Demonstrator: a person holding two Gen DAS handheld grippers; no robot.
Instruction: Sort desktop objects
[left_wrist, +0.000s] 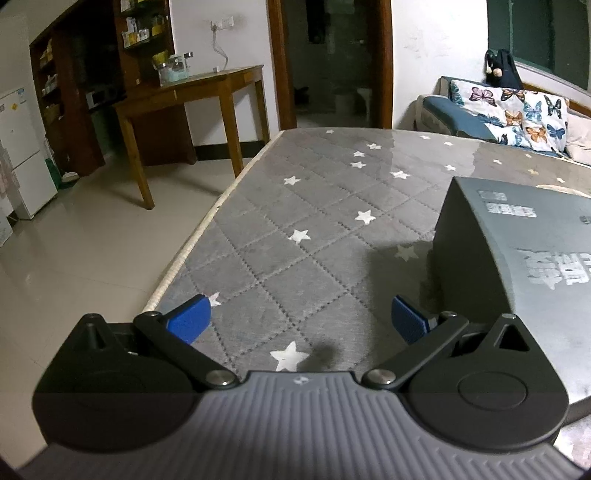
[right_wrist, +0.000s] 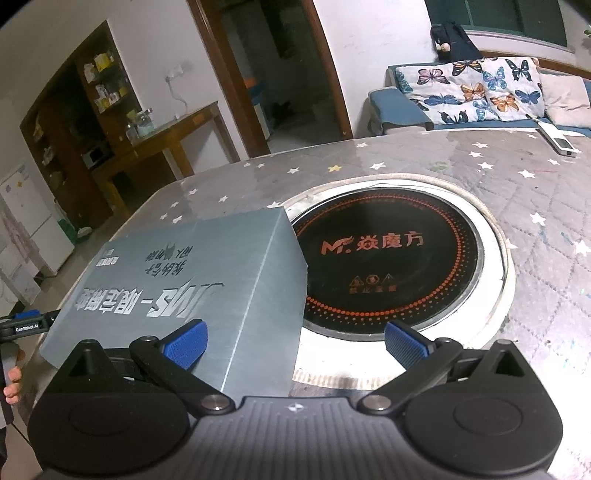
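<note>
Both claws gape wide, holding nothing. The grey rectangular cardboard box (right_wrist: 192, 284) sits at eleven o'clock of my right gripper (right_wrist: 293, 341), long axis toward ten; it lies at two o'clock of my left gripper (left_wrist: 301, 319), so right is nearer, I judge.

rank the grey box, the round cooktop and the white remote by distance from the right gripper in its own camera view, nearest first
From the right gripper:
1. Grey box, just ahead on the left.
2. Round cooktop, ahead, centre-right.
3. White remote, far right edge of the table.

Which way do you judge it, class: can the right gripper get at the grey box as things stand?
Probably yes. The right gripper is open, and the grey box lies just ahead with nothing between, though it looks too wide for the jaws except at a corner.
</note>
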